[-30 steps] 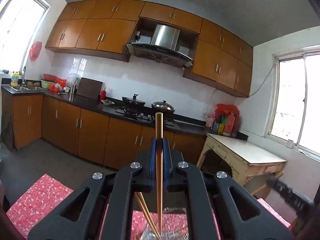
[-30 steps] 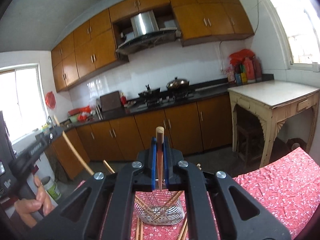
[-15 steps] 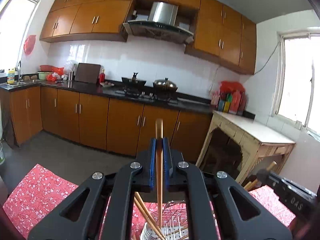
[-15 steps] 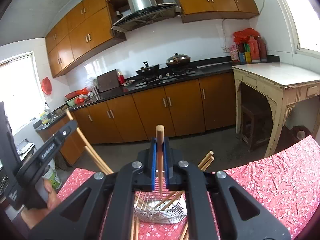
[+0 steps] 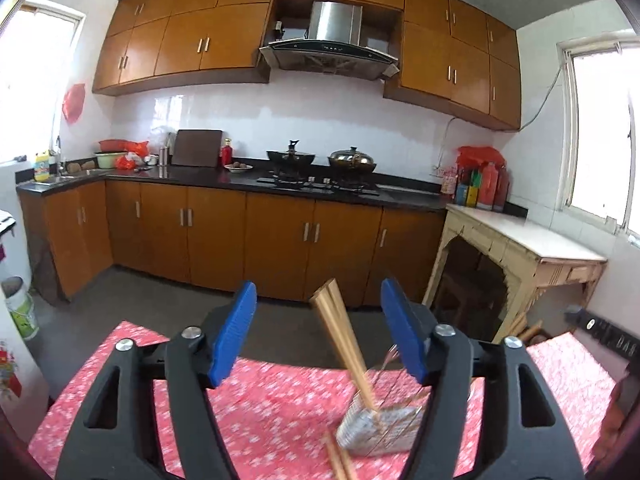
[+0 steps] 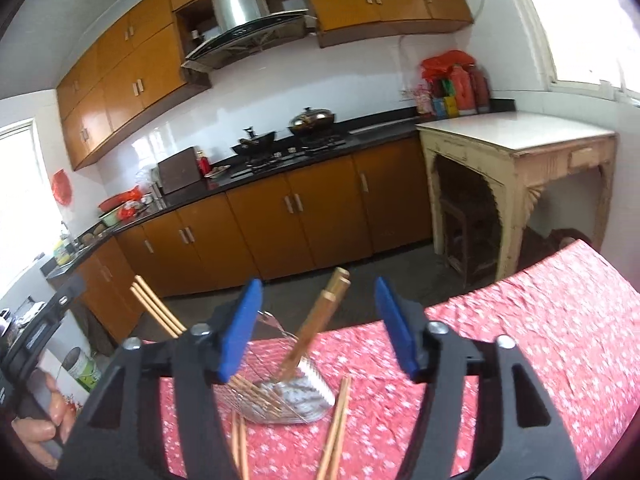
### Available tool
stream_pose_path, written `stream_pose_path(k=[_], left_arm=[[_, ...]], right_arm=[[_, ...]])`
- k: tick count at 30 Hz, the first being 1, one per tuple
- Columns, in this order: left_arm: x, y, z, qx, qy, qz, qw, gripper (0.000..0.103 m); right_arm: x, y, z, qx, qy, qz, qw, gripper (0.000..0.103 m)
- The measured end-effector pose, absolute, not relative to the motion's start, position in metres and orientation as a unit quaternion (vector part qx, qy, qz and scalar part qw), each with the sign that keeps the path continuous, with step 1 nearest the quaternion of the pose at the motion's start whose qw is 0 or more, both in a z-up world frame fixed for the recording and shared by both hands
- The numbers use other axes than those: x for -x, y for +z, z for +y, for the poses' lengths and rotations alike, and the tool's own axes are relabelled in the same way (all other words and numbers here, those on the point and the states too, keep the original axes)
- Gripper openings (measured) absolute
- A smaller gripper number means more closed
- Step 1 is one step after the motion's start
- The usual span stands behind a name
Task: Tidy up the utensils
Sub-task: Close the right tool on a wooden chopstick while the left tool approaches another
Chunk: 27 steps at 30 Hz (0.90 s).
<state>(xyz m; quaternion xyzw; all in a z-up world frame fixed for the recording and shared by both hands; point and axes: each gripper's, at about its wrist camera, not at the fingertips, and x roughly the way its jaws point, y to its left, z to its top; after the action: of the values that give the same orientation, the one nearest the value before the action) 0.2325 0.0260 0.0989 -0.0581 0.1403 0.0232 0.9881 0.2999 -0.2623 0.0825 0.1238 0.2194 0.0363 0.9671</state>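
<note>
A wire utensil basket [image 5: 380,428] [image 6: 280,392] stands on the red flowered tablecloth [image 5: 272,412] [image 6: 500,344]. Wooden chopsticks [image 5: 340,332] [image 6: 320,320] lean upright in it. My left gripper [image 5: 316,332] is open, its blue pads either side of one leaning bundle without touching it. My right gripper [image 6: 318,320] is open too, straddling another leaning pair. More chopsticks [image 6: 338,420] lie loose on the cloth beside the basket. The left gripper's body and the hand holding it [image 6: 36,400] show at the left edge of the right wrist view.
Beyond the table edge are a dark floor, brown kitchen cabinets [image 5: 280,240] with a hob and pots, and a worn cream side table [image 5: 520,256] [image 6: 516,160] at the right. A white bucket [image 5: 20,308] stands at the left.
Both grippers were shut on chopsticks held upright; now both have opened and the chopsticks lean free in the basket. Both views have dropped toward the table.
</note>
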Motion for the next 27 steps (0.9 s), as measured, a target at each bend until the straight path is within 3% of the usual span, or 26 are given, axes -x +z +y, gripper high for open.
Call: stream_pose_path(k=[3, 5, 9, 10, 15, 17, 27], left_arm=[[-0.219, 0.086, 0.034, 0.05, 0.035, 0.151, 0.987, 0.071], [-0.208, 0.074, 0.041, 0.054, 0.039, 0.154, 0.986, 0.079], [-0.192, 0.044, 0.049, 0.061, 0.031, 0.187, 0.98, 0.081], [-0.19, 0.036, 0.049, 0.062, 0.027, 0.196, 0.978, 0.081], [-0.177, -0.009, 0.041, 0.061, 0.008, 0.247, 0.967, 0.081], [-0.173, -0.026, 0.035, 0.058, -0.001, 0.266, 0.962, 0.081], [-0.167, -0.062, 0.013, 0.031, -0.021, 0.322, 0.946, 0.081]], right_arm=[[-0.286, 0.065, -0.269, -0.114, 0.014, 0.234, 0.966, 0.065], [-0.278, 0.046, -0.27, -0.103, 0.0, 0.248, 0.963, 0.065], [-0.265, -0.002, -0.269, -0.1, -0.005, 0.294, 0.951, 0.064], [-0.261, -0.018, -0.267, -0.102, -0.002, 0.311, 0.945, 0.063], [-0.241, -0.082, -0.248, -0.113, 0.038, 0.385, 0.915, 0.034], [-0.233, -0.102, -0.235, -0.107, 0.055, 0.409, 0.905, 0.029], [-0.233, -0.127, -0.203, -0.076, 0.068, 0.446, 0.889, 0.024]])
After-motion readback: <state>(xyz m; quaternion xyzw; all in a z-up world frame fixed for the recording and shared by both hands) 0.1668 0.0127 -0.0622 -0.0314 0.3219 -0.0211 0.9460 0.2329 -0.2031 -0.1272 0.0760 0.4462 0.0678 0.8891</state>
